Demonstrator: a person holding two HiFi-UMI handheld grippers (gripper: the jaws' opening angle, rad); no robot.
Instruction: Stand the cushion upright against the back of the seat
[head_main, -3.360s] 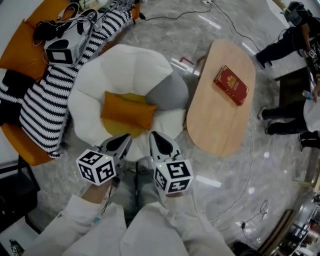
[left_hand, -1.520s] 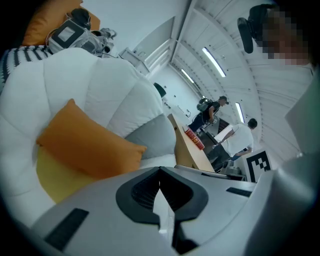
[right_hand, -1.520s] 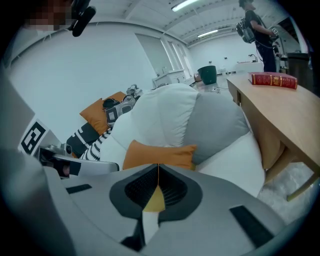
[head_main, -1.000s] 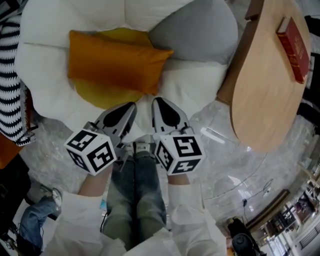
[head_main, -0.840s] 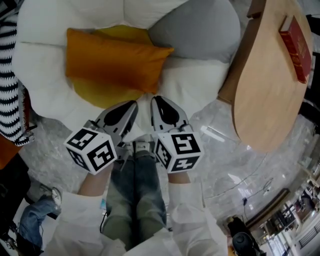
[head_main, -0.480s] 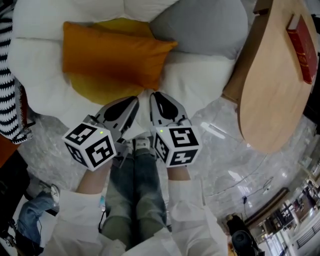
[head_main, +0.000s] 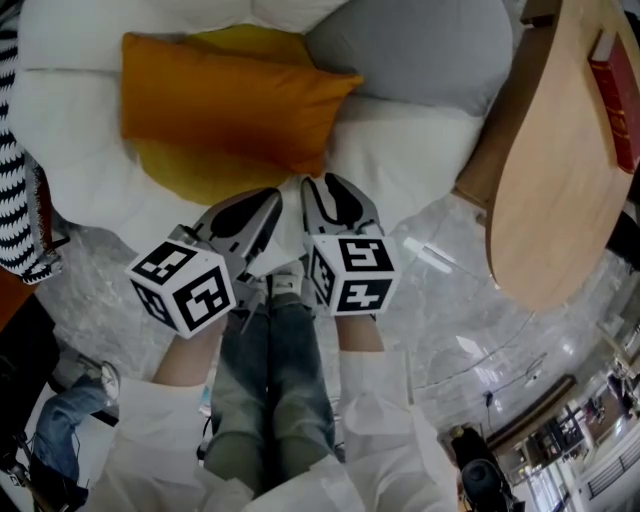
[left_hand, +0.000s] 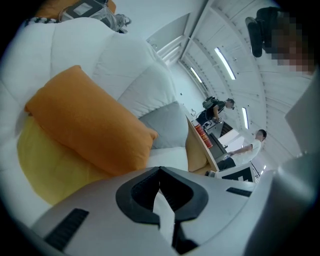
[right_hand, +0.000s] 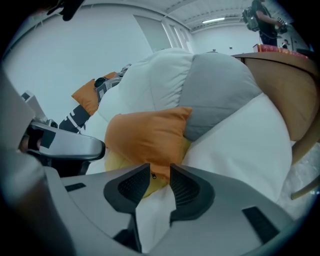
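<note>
Right gripper (right_hand: 160, 169), jaws just opened to a narrow gap with nothing between them, and left gripper (left_hand: 160, 170), jaws closed and empty, sit just short of the soft orange rectangular cushion (head_main: 230, 105), which lies ahead on the round yellow pad (head_main: 190, 178) inside the puffy white seat (head_main: 400, 150).

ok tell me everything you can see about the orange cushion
The orange cushion is a plump rectangular pillow in plain, matte, woven-looking fabric, with pointed corners and a small zip pull at its near edge. It lies low across the seat, tilted rather than upright. It rests on the yellow seat pad of the white puffy chair, and its right corner meets the grey cushion. Nothing lies on top of it.
</note>
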